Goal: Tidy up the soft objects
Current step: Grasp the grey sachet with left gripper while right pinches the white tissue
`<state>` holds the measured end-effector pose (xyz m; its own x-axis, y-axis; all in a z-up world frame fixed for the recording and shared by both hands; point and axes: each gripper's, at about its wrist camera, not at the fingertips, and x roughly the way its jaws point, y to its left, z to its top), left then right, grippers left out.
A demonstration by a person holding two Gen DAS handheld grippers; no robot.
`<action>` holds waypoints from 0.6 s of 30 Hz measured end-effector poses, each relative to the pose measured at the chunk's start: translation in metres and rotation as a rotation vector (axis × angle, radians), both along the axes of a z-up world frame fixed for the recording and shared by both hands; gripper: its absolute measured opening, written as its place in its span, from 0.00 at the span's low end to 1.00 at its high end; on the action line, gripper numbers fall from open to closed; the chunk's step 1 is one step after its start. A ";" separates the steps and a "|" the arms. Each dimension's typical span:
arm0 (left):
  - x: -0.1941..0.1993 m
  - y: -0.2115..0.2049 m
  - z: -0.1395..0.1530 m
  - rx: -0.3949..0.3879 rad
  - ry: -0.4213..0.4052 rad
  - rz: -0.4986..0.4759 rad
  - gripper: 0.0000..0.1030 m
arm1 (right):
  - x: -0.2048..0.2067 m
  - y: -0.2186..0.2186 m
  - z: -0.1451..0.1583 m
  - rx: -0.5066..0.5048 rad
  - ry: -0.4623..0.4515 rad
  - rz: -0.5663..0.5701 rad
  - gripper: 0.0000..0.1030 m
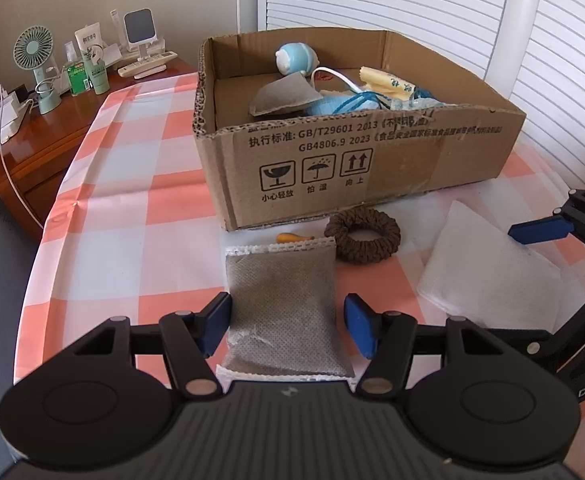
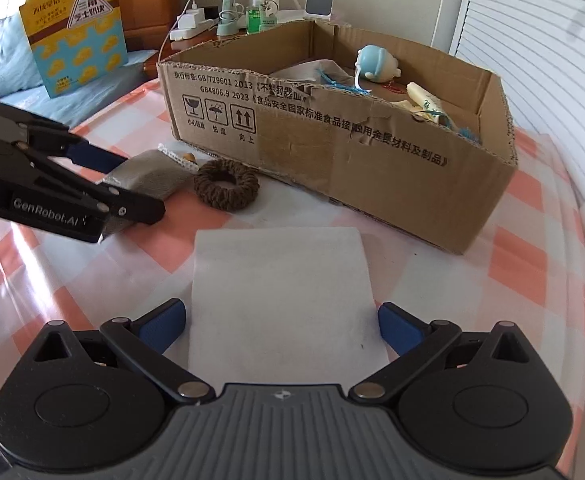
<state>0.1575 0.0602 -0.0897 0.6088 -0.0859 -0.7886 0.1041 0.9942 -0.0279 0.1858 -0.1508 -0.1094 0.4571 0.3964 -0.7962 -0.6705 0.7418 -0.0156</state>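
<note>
The left tool (image 1: 286, 328) has its two blue pads drawn in on the long sides of a grey mesh pouch (image 1: 280, 288), pinching it near its close end. The rest of the pouch lies flat on the checked tabletop (image 1: 124, 216), reaching straight ahead of the tool. The right tool (image 2: 280, 320) is spread wide around a white sheet (image 2: 280, 276), one pad on each side of its near end, with a gap showing on both sides, so nothing is gripped there yet.

The pouch looks light and limp, like a filled sachet. Its contents will likely shift and the far end will sag once it is lifted, so a hold across the middle of the body seems safer than one on the thin stitched edge. The sheet looks very light, soft and thin. It should crumple inward as the pads close, and a hold across its width near the close end ought to do.

A brown hair tie (image 1: 362, 238) lies just ahead and to the right of the left tool, and the cardboard box (image 1: 332, 176) stands beyond it, with soft things already inside
</note>
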 end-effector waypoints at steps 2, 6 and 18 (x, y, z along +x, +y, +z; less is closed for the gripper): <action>0.000 0.000 0.000 -0.001 -0.002 -0.002 0.59 | -0.001 0.002 0.000 -0.003 -0.008 0.009 1.00; -0.001 0.001 0.000 0.000 -0.004 -0.012 0.59 | -0.006 0.000 0.003 0.006 -0.015 0.001 0.92; -0.013 0.002 0.004 -0.031 -0.009 -0.060 0.40 | -0.026 -0.003 0.013 0.010 -0.039 -0.044 0.53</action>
